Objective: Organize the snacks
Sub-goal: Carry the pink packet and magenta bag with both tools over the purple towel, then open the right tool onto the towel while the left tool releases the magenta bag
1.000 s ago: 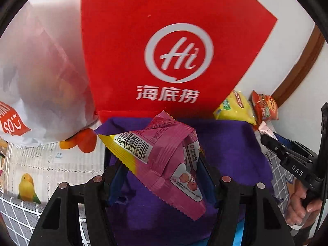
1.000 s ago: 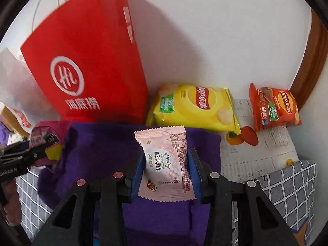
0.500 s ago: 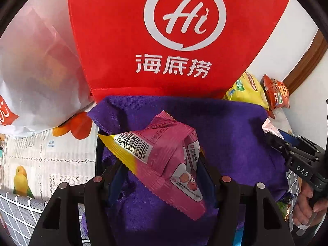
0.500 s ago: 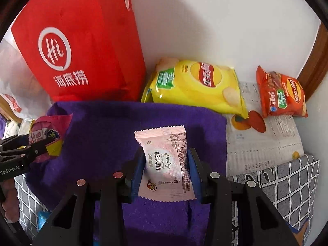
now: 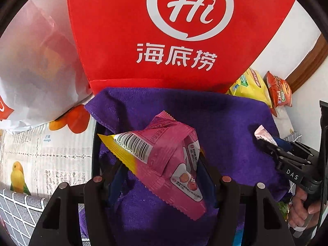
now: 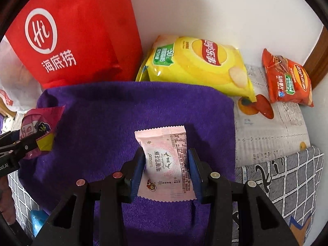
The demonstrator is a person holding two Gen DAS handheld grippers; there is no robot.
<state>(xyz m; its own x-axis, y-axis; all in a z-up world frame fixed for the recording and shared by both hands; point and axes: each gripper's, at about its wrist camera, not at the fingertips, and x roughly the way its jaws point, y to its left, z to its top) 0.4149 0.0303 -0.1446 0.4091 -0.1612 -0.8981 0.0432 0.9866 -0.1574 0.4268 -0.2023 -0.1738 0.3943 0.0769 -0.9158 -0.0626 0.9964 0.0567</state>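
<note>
My left gripper is shut on a crumpled magenta snack packet with a yellow end and a barcode, held just above a purple towel. The same packet and left gripper show at the left edge of the right wrist view. My right gripper is shut on a pale pink snack packet, its blue pads pressing both sides, over the middle of the purple towel. In the left wrist view the right gripper enters from the right with the pink packet's tip.
A red bag with a white Hi logo stands behind the towel against the white wall. A yellow chip bag and an orange chip bag lie at the back right on a printed table cover. A white plastic bag sits left.
Both grippers have come down toward the purple towel and tilted more downward; the towel fills more of each view. Both packets stay gripped as before.
</note>
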